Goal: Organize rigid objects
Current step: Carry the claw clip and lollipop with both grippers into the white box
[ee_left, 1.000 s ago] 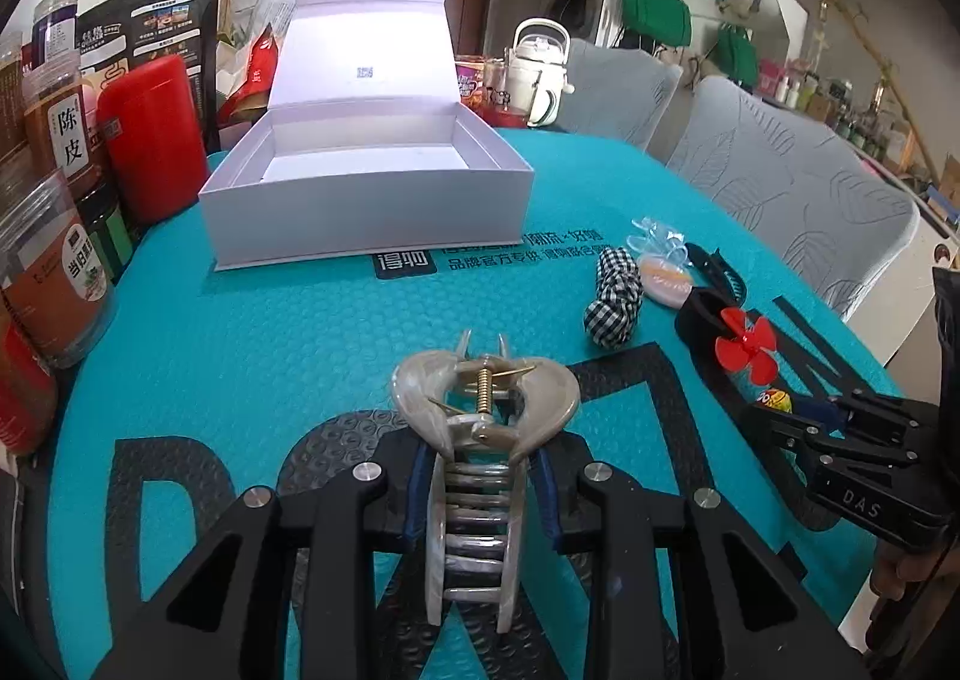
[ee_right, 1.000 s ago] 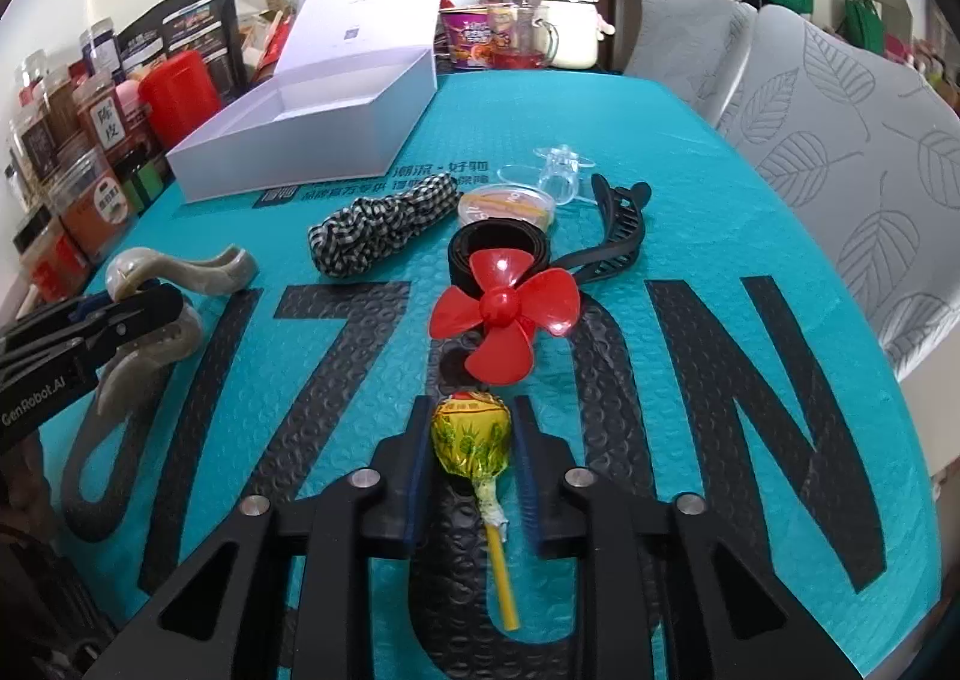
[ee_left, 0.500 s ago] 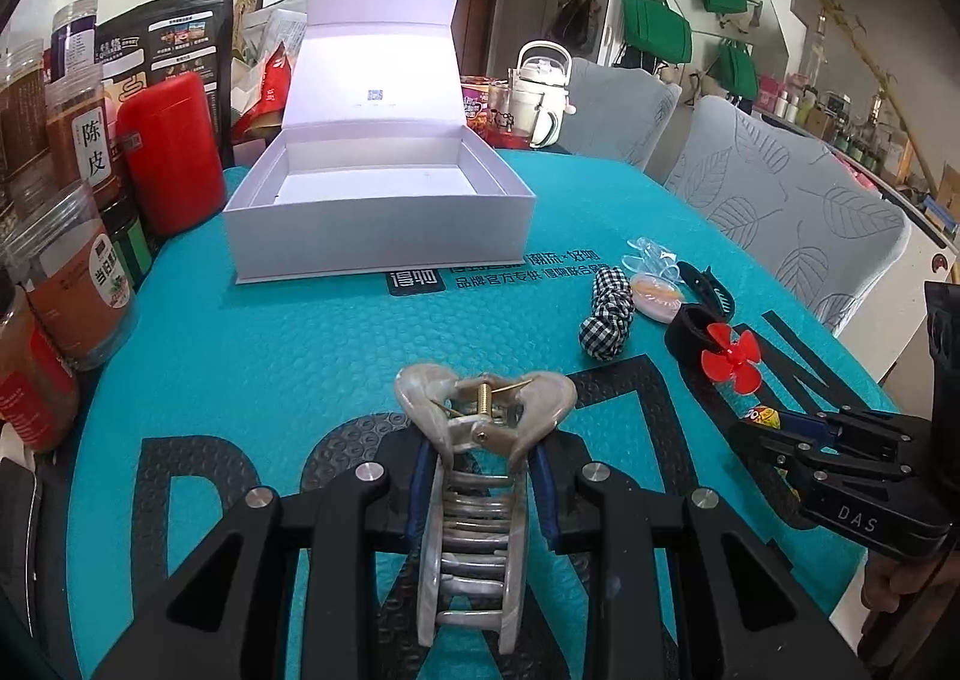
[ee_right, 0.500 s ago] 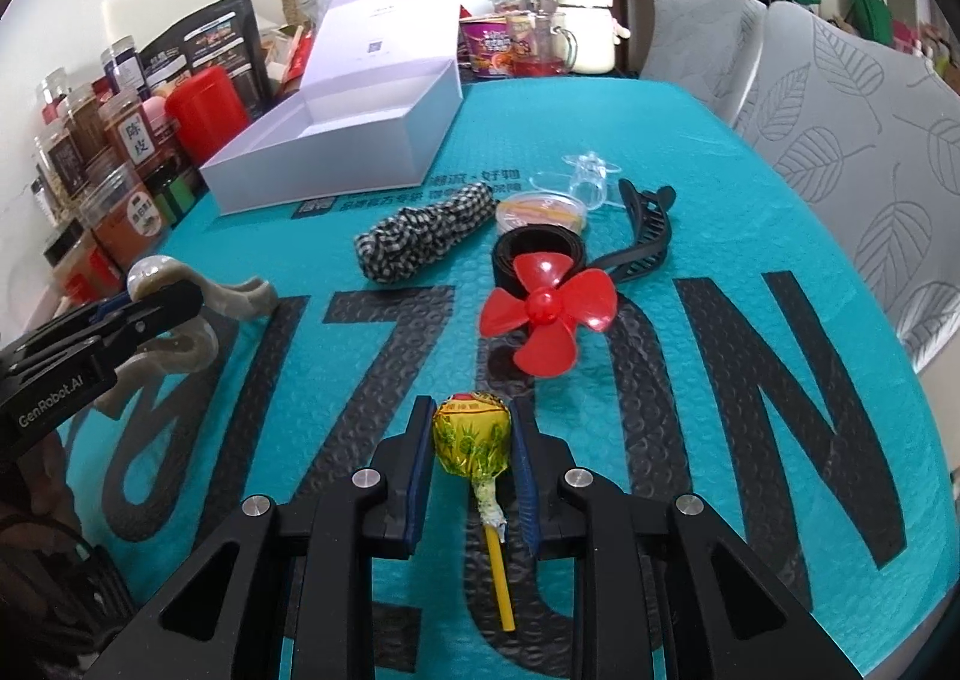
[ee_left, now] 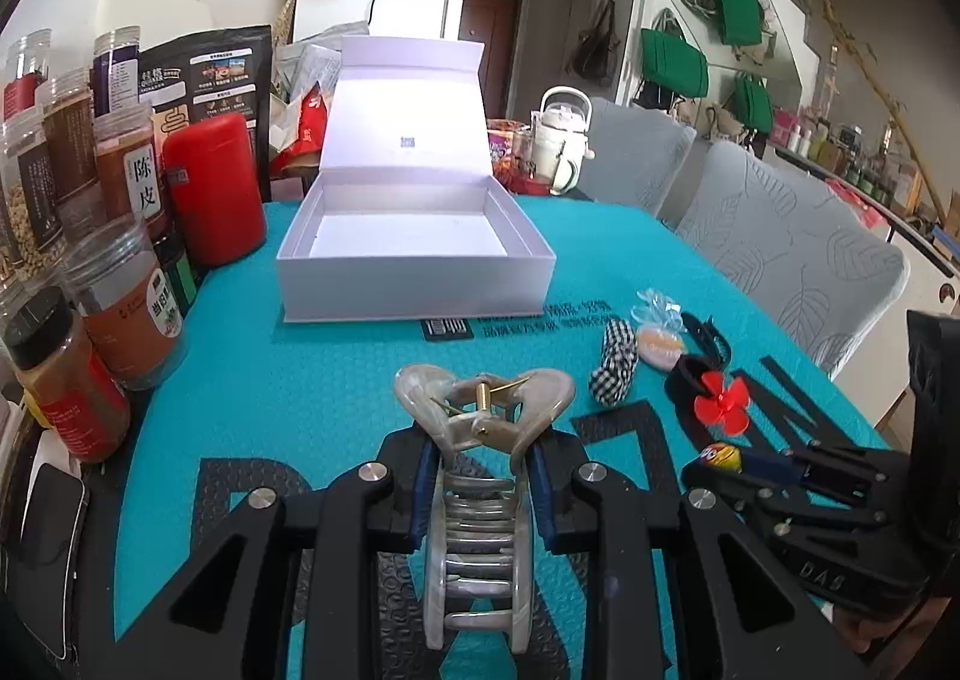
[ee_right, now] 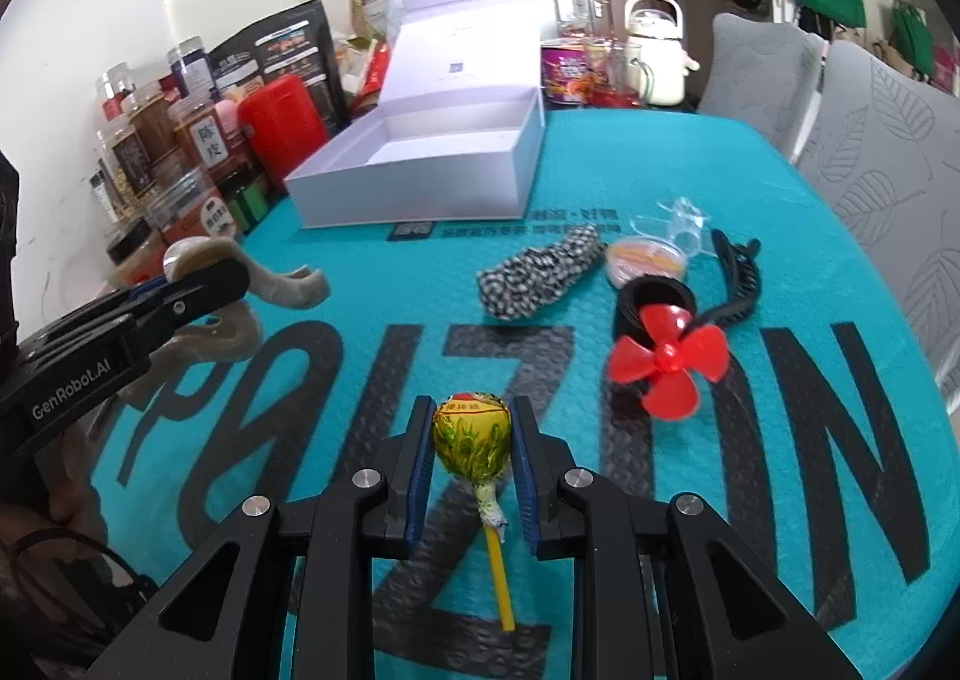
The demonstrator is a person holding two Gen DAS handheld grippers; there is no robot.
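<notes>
Left gripper (ee_left: 480, 491) is clamped on the hair claw (ee_left: 480, 476), right gripper (ee_right: 471, 461) on the lollipop (ee_right: 472, 443), both up off the mat, short of the white box (ee_left: 414, 272). Claw's slick and curved, so a tilt could let it squirt out, and the round lollipop head might roll between my pads.

The white box (ee_left: 414, 266) sits open near the far edge of the counter (ee_left: 300, 380), its lid standing up at the back — the way in from above and from the front is free. Jars (ee_left: 129, 302) and a red can (ee_left: 213, 188) crowd the left edge. Near the right edge lie a checked roll (ee_right: 540, 275), a red fan (ee_right: 666, 362) and a black strap (ee_right: 741, 278) — bare mat lies between them and the box.
</notes>
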